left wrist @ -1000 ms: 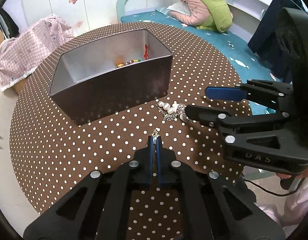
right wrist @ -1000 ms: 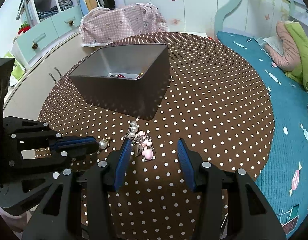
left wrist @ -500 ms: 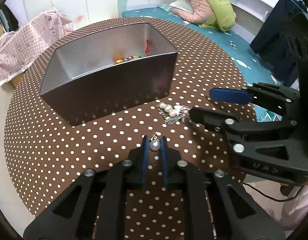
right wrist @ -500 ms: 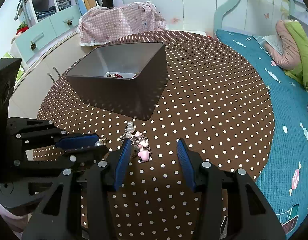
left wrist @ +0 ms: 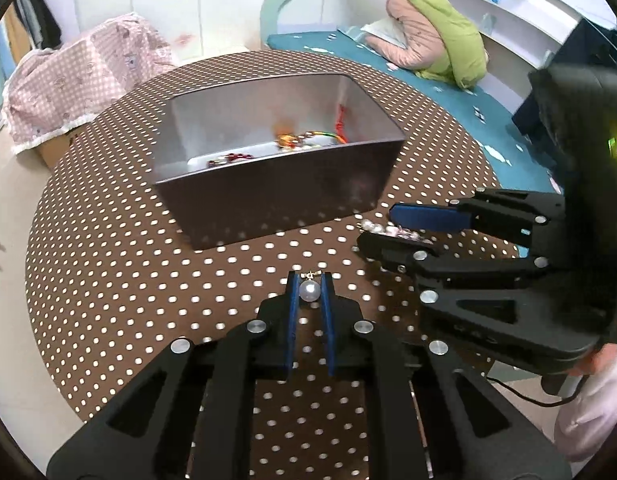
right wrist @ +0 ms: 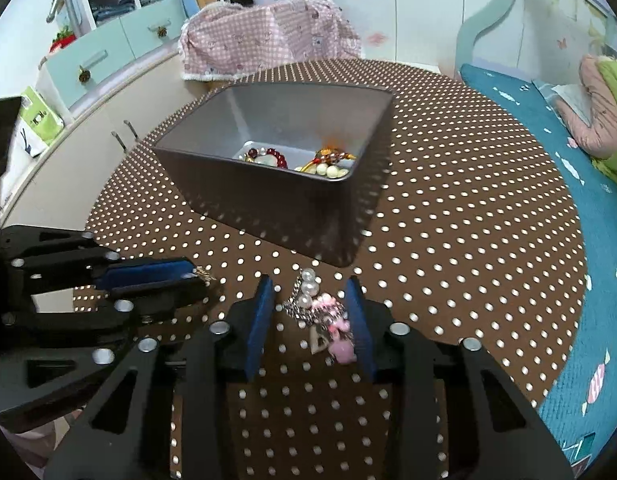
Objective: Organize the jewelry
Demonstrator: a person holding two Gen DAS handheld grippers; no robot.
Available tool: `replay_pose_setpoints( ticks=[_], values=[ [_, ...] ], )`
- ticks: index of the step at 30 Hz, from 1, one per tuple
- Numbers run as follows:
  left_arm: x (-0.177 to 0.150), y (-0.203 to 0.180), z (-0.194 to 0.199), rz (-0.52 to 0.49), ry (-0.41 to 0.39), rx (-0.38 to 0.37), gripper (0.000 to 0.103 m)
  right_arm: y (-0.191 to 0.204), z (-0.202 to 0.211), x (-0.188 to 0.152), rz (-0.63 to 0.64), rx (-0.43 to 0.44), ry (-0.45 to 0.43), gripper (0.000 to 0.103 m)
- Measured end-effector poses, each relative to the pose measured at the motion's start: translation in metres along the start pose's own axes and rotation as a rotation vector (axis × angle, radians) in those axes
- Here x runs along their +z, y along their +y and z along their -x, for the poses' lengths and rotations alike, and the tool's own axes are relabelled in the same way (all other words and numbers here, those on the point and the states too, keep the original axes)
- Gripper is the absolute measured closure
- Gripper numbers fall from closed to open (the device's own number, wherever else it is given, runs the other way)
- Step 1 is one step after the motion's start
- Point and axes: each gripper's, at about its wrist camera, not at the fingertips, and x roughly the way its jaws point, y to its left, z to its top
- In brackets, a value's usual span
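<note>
A white pearl earring (left wrist: pixel 309 291) sits pinched between the blue pads of my left gripper (left wrist: pixel 309 280), just above the dotted cloth and in front of the dark metal box (left wrist: pixel 268 200). Seen from the right wrist, the left gripper (right wrist: pixel 196 276) is at the left. My right gripper (right wrist: pixel 308 286) straddles a tangle of pearls, chain and pink charms (right wrist: pixel 320 316) lying on the table. Its jaws are closing, and a gap still shows at the left pad. The box (right wrist: pixel 268 216) holds several bead pieces (right wrist: pixel 324 160). In the left wrist view the right gripper (left wrist: pixel 378 226) reaches in from the right.
The round table (right wrist: pixel 468 220) wears a brown polka-dot cloth. A teal bed (left wrist: pixel 448 92) with bundled clothing lies to the right, a pink checked cover (right wrist: pixel 268 44) stands beyond the table, and pale cabinets (right wrist: pixel 120 36) are at the left. A person's sleeve (left wrist: pixel 588 408) shows low right.
The left gripper closed on the pearl earring and carried it toward the box. The right gripper slid forward around the pearl and charm tangle, and its jaws narrowed.
</note>
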Motion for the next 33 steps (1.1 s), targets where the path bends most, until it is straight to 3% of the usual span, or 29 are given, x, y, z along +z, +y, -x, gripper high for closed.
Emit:
replay_pose_setpoints(
  ticks=[7,14,20,33],
  values=[
    [0.001,0.015,0.006,0.042,-0.028,-0.020,0.092,-0.002,0.002,-0.001,0.014,-0.047,0.020,0.094],
    [0.001,0.021,0.016,0.058,-0.063,-0.037,0.092,-0.008,0.007,-0.002,-0.024,-0.055,0.020,0.095],
    [0.001,0.029,0.024,0.073,-0.090,-0.036,0.092,-0.008,0.030,0.009,-0.028,-0.042,-0.043,0.095],
    [0.032,0.036,0.059,0.066,-0.202,-0.031,0.092,0.002,0.068,0.042,0.013,-0.016,-0.173,0.095]
  ],
)
